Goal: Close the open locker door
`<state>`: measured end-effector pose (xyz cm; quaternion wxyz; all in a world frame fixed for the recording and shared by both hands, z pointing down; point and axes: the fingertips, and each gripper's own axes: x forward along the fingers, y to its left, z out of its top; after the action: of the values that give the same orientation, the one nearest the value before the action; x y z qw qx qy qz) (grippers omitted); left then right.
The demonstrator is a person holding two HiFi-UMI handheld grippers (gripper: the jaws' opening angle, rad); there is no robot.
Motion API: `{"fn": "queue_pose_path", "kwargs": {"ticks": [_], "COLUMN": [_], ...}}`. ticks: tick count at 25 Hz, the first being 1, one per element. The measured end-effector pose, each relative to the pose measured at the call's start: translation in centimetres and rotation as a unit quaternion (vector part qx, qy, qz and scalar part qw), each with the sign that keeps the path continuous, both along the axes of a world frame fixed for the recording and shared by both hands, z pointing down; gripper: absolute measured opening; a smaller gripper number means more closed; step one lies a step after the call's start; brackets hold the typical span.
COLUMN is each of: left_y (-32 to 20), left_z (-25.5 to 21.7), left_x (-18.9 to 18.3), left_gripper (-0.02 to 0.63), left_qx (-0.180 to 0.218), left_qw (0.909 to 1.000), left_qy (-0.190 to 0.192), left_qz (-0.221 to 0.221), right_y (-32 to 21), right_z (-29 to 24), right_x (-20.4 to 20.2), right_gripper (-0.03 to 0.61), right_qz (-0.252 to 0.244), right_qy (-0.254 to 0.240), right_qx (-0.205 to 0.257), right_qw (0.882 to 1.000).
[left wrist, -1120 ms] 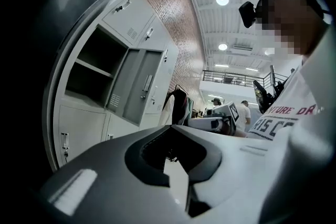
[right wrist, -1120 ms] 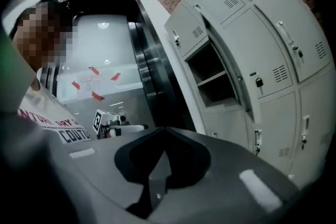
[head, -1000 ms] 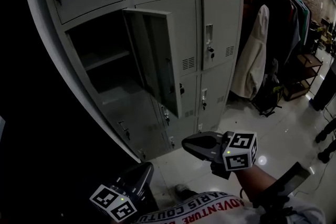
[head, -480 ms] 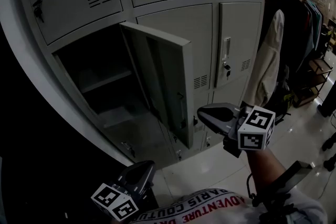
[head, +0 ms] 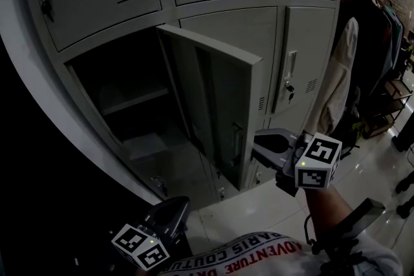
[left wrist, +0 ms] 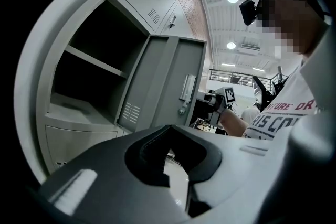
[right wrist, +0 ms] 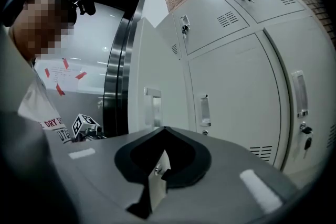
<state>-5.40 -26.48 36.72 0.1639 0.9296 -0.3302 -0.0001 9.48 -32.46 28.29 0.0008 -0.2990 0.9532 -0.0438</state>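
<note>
The grey locker door [head: 217,110] stands swung out from its dark compartment [head: 123,106], which has one shelf inside. My right gripper [head: 254,139] is shut and empty, its tip right by the door's free edge, near the handle; whether it touches I cannot tell. In the right gripper view the door's outer face [right wrist: 155,76] with its handle recess [right wrist: 153,107] lies just beyond the right gripper [right wrist: 164,128]. My left gripper [head: 183,205] hangs low by my body, shut and empty. The left gripper [left wrist: 168,127] looks up at the open door [left wrist: 168,86].
Closed lockers [head: 304,55] surround the open one. A light coat [head: 336,84] and a clothes rack [head: 378,35] stand to the right against a brick wall. Glossy tiled floor [head: 259,207] runs below the lockers.
I have come closer to the lockers. My right gripper has risen and moved left up to the door's free edge. The door's angle looks much the same; the left gripper stays low.
</note>
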Motion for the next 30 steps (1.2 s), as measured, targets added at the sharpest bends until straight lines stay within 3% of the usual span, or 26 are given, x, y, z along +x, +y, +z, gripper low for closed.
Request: {"fn": "queue_pose_path", "kwargs": {"ticks": [7,14,30], "left_y": [0.5,1.7,-1.3], "left_z": [-1.0,-2.2,-2.1], "left_x": [-1.8,-4.2,-11.7], "left_gripper": [0.005,0.005,0.005], "left_qx": [0.007,0.015,0.013], "left_qw": [0.9997,0.9984,0.9877], "left_qy": [0.0,-0.003,-0.007], "left_qz": [-0.023,-0.054,-0.155], "right_y": [1.4,3.4,-1.4], "right_z": [-0.2,0.2,0.4], "right_x": [-2.9,-9.0,-23.7], "right_gripper": [-0.011,-0.011,-0.008], "right_qz": [-0.033,-0.1,-0.244], "right_qy": [0.003,-0.008,-0.014], "right_qx": [0.002,-0.003,0.003], "right_qw": [0.999,0.995,0.97]}}
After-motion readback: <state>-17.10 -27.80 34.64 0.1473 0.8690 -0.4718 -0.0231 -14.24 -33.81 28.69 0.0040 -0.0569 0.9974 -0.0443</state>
